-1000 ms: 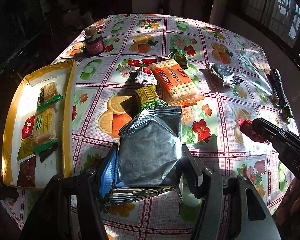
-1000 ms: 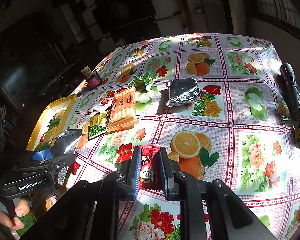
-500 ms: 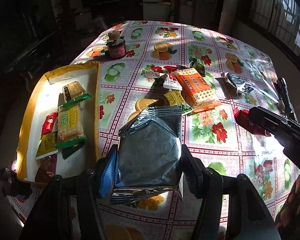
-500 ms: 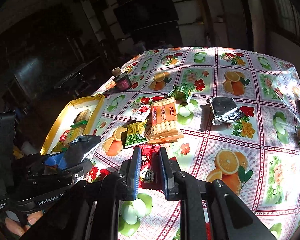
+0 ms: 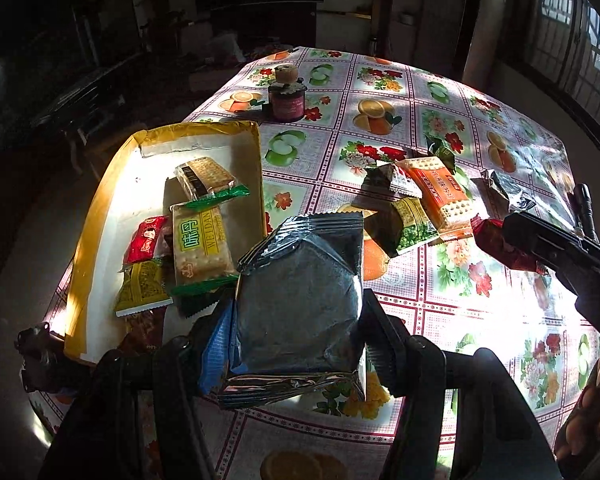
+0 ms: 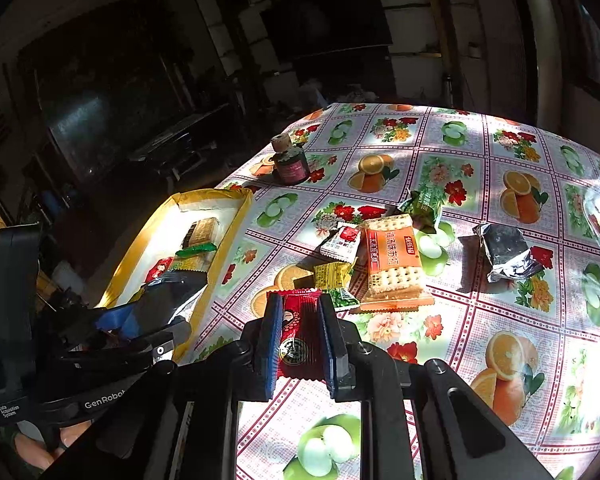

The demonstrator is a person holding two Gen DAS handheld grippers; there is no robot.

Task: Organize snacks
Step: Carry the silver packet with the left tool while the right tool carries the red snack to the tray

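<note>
We've got both hands loaded. Left hand-held gripper (image 5: 296, 320) is clamped on the silver foil packet (image 5: 300, 292), pads pressing its two side edges, packet standing up btwn them w/ its crimped top edge pointing away from us. Right hand-held gripper (image 6: 300, 344) is clenched on the red snack packet (image 6: 300, 332), long axis running fwd along the fingers.

The relation that matters: the yellow-rimmed tray (image 5: 100, 216) lies ahead and to the left of both loads. In the left wrist view it sits just up-left of the foil packet, near corner right by the left pad; its long axis runs away from us, roughly parallel to the fingers. Left hand is clearly the nearer one; the right hand-held gripper shows at the far right of that view (image 5: 500, 236), well apart from the tray w/ the left one btwn. So we judge the foil packet goes in first, a short sideways carry over the rim, red one after.

Tray already holds cracker packs (image 5: 200, 240) and small sweets, so free space is mostly at the far end.

Vs a sec ago: the tray has swung toward centre of both views and looks closer, bench (image 6: 480, 320) clutter (orange cracker pack (image 6: 392, 264), crumpled foil (image 6: 504, 256)) has slid right; both grips unchanged.
</note>
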